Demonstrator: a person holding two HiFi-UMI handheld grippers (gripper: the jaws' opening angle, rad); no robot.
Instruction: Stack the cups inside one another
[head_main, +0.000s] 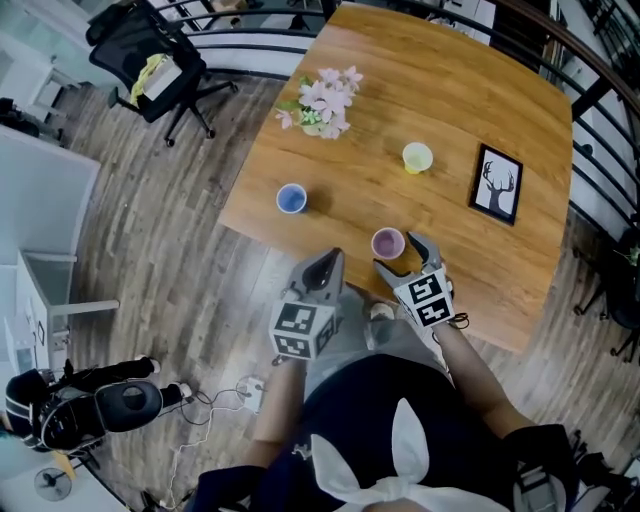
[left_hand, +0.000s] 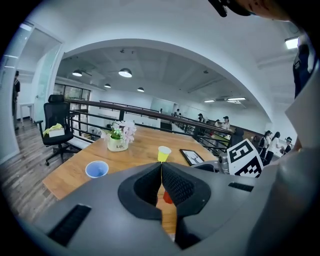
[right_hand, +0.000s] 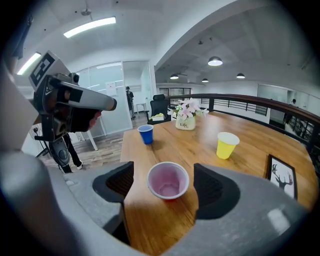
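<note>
R gripper jaws apart, red cup between, untouched. L gripper at its 9 o'clock, jaws together, empty. Risk: off-centre squeeze may tip/crush cup.

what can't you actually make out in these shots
- Left gripper view: the red cup is almost wholly behind the shut left tongs; only a sliver shows.
- Right gripper view: the framed deer picture has its lower edge covered by the open right tongs' body.
- Left gripper view: people at the far railing are too small to tell apart.
</note>
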